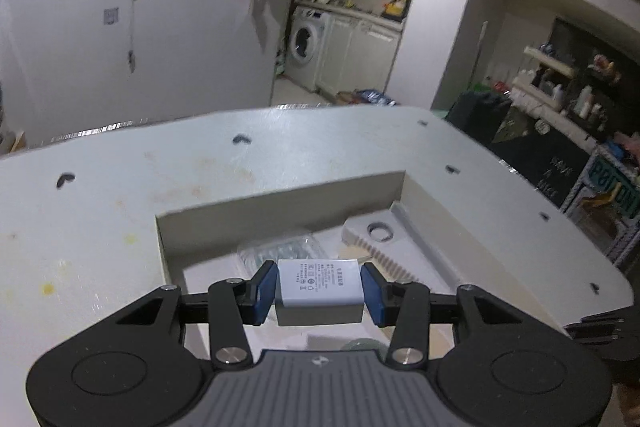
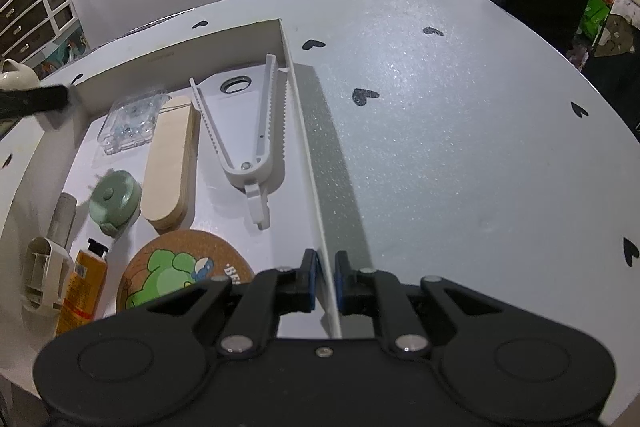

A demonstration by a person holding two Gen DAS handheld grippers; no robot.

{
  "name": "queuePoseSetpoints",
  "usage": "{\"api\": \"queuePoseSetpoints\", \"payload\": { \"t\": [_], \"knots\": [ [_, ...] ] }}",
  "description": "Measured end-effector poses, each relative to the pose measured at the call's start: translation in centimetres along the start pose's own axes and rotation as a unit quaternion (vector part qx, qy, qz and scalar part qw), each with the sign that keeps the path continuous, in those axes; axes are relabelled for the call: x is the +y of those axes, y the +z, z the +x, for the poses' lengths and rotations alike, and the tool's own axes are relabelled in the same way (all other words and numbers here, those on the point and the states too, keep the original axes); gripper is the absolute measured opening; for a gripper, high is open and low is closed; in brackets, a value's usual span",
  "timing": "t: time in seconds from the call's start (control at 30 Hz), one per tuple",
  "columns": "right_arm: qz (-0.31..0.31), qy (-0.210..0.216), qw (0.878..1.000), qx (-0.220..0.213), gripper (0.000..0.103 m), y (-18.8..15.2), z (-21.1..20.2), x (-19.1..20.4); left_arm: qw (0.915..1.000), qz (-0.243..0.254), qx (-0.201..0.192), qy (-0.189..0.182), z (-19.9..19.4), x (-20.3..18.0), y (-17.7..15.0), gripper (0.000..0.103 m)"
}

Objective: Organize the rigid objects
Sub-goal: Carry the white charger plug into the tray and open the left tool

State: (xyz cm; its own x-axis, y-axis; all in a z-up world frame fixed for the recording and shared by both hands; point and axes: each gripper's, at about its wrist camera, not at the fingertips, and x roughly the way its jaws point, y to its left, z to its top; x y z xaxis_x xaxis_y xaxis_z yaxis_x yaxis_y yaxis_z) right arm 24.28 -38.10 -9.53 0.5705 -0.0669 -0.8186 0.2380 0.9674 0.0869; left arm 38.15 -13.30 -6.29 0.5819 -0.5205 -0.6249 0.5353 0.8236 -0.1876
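L gripper (image 1: 319, 291) clamping white adapter (image 1: 319, 287) over box (image 2: 180, 55); R gripper (image 2: 325, 281) pinching box wall. Most items already in, adapter left.

dim bluish indoor light, speckled glare on the table (image 2: 440, 131), fisheye-bent, softly blurred edges.

Dim room, white table in the middle

The table (image 2: 440, 115) carries small black heart marks; behind it stands a pale wall (image 1: 180, 27) and an alcove with a washing machine (image 1: 306, 45) (cluttered shelves (image 1: 560, 75) sit off right).
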Motion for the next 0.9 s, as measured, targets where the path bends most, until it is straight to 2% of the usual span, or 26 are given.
{"api": "queuePoseSetpoints", "payload": {
  "t": [0.27, 0.4, 0.5, 0.6, 0.63, 0.67, 0.9],
  "knots": [
    [-0.005, 0.009, 1.000, -0.007, 0.010, -0.3, -0.2, -0.3, 0.9979, 0.004, 0.038, 0.051, 2.0, 0.2, -1.0, 0.046],
    [-0.006, 0.013, 1.000, -0.011, 0.010, -0.4, -0.2, -0.4, 0.9965, 0.023, 0.055, 0.059, 2.5, 0.0, -1.8, 0.047],
    [-0.007, 0.015, 1.000, -0.013, 0.010, -0.4, -0.2, -0.4, 0.9952, 0.042, 0.047, 0.075, 2.7, -0.3, -2.3, 0.047],
    [-0.007, 0.015, 1.000, -0.015, 0.010, -0.5, -0.2, -0.4, 0.9949, 0.040, 0.048, 0.079, 2.7, -0.3, -2.3, 0.048],
    [-0.007, 0.015, 1.000, -0.015, 0.010, -0.5, -0.2, -0.4, 0.9945, 0.040, 0.053, 0.081, 2.7, -0.3, -2.4, 0.054],
    [-0.007, 0.015, 1.000, -0.016, 0.010, -0.5, -0.2, -0.3, 0.9945, 0.040, 0.052, 0.081, 2.5, -0.3, -2.4, 0.065],
    [-0.009, 0.017, 1.000, -0.017, 0.010, -0.6, -0.2, -0.4, 0.9958, 0.030, 0.051, 0.070, 1.4, -0.3, -2.6, 0.079]
  ]
}}
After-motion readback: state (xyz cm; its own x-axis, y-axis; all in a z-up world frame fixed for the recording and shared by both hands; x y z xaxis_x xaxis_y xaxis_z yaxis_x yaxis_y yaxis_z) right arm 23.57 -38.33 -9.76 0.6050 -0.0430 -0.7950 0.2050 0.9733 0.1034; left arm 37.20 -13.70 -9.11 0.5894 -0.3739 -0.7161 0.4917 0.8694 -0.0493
